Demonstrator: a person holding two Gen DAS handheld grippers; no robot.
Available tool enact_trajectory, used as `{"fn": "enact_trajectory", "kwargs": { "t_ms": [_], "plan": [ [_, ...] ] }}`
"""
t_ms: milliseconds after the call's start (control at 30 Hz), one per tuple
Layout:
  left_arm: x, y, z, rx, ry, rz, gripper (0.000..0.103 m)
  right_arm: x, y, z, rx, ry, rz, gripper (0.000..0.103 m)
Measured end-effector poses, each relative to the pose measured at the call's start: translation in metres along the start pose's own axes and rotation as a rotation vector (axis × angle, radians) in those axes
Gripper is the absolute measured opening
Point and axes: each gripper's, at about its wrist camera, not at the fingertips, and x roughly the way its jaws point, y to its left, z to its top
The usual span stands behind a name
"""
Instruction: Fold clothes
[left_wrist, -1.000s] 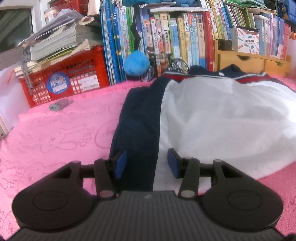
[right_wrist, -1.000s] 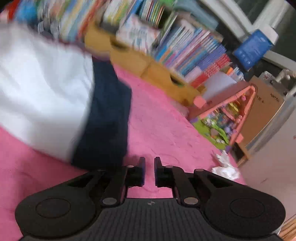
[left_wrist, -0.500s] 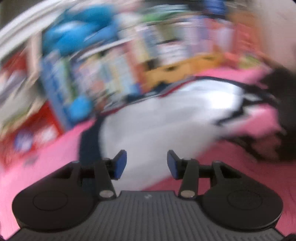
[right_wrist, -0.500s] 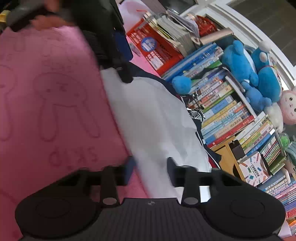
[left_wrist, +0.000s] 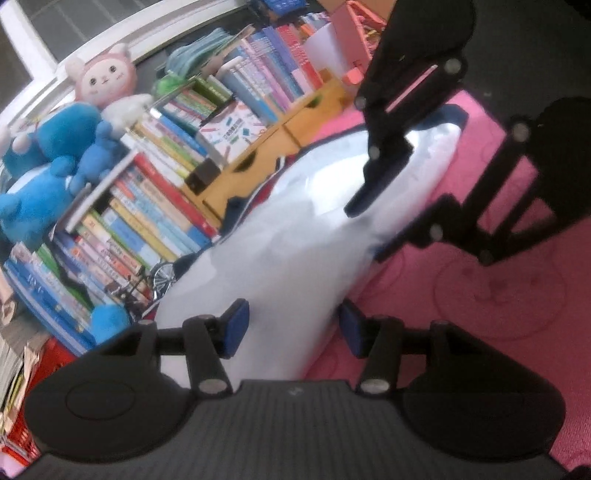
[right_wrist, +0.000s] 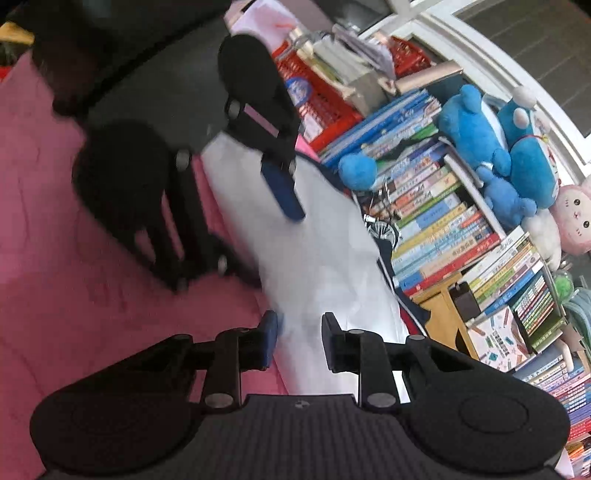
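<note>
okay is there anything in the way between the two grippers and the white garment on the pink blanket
Nothing visible. The white garment already lies between the open jaws of both the left gripper and the right gripper, which have just been opening and face each other across it on the pink blanket.

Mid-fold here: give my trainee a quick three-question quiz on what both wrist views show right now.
1. True or false: the left gripper is clamped on the white garment.
2. Which surface does the garment lie on? A green mat; B pink blanket; C bare wood.
3. Fill in: in the left wrist view the right gripper reaches in at the garment's ___ end.

Key: 1 false, both grippers stand open, jaws just opening. 2 B. 3 far.
</note>
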Motion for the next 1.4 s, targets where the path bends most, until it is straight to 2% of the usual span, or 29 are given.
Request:
{"fn": "enact_trajectory", "kwargs": {
  "t_ms": [33, 133, 167, 200, 267, 300, 333, 367, 467, 533, 700, 800, 933, 1033, 1133, 1400],
  "plan": [
    [0.0, -0.001, 0.001, 0.003, -0.005, -0.002, 0.052, 0.002, 0.003, -0.001, -0.02, 0.011, 0.002, 0.027],
    [0.001, -0.001, 0.007, -0.028, -0.016, -0.013, 0.052, 0.01, 0.013, -0.001, -0.094, 0.025, -0.001, 0.036],
    [0.003, 0.001, 0.008, -0.048, -0.012, -0.017, 0.05, 0.013, 0.016, 0.001, -0.109, 0.02, -0.016, 0.036],
    [0.005, 0.004, 0.008, -0.074, -0.011, -0.027, 0.04, 0.016, 0.018, 0.002, -0.119, 0.018, -0.032, 0.036],
    [0.006, 0.011, 0.009, -0.114, -0.009, -0.052, 0.03, 0.024, 0.019, 0.006, -0.12, 0.014, -0.062, 0.036],
    [0.006, 0.013, 0.01, -0.118, -0.005, -0.053, 0.019, 0.028, 0.019, 0.007, -0.122, 0.013, -0.078, 0.032],
    [0.007, 0.013, 0.009, -0.101, 0.011, -0.048, 0.015, 0.031, 0.019, 0.007, -0.128, 0.013, -0.096, 0.019],
    [0.008, 0.013, 0.007, -0.081, 0.038, -0.055, 0.013, 0.034, 0.019, 0.006, -0.139, 0.018, -0.102, 0.012],
    [0.006, 0.015, -0.011, -0.011, 0.113, -0.065, 0.008, 0.036, 0.016, -0.005, -0.185, 0.073, -0.091, 0.007],
    [-0.001, 0.027, -0.025, 0.004, 0.151, -0.04, 0.008, 0.035, 0.011, -0.021, -0.2, 0.131, -0.088, 0.007],
    [-0.021, 0.066, -0.062, 0.029, 0.25, 0.053, 0.008, 0.041, -0.021, -0.092, -0.139, 0.304, -0.157, 0.005],
    [-0.027, 0.077, -0.071, 0.026, 0.282, 0.082, 0.008, 0.034, -0.036, -0.121, -0.096, 0.352, -0.183, 0.005],
    [-0.027, 0.078, -0.071, 0.022, 0.298, 0.104, 0.006, 0.035, -0.038, -0.13, -0.073, 0.354, -0.199, 0.006],
    [-0.025, 0.081, -0.069, 0.009, 0.304, 0.116, 0.01, 0.038, -0.039, -0.127, -0.069, 0.347, -0.212, 0.007],
    [-0.023, 0.081, -0.075, 0.063, 0.285, 0.132, 0.013, 0.035, -0.041, -0.128, -0.075, 0.347, -0.213, 0.013],
    [-0.036, 0.078, -0.088, 0.135, 0.325, 0.141, 0.008, 0.023, -0.046, -0.141, -0.041, 0.36, -0.178, 0.011]
  ]
}}
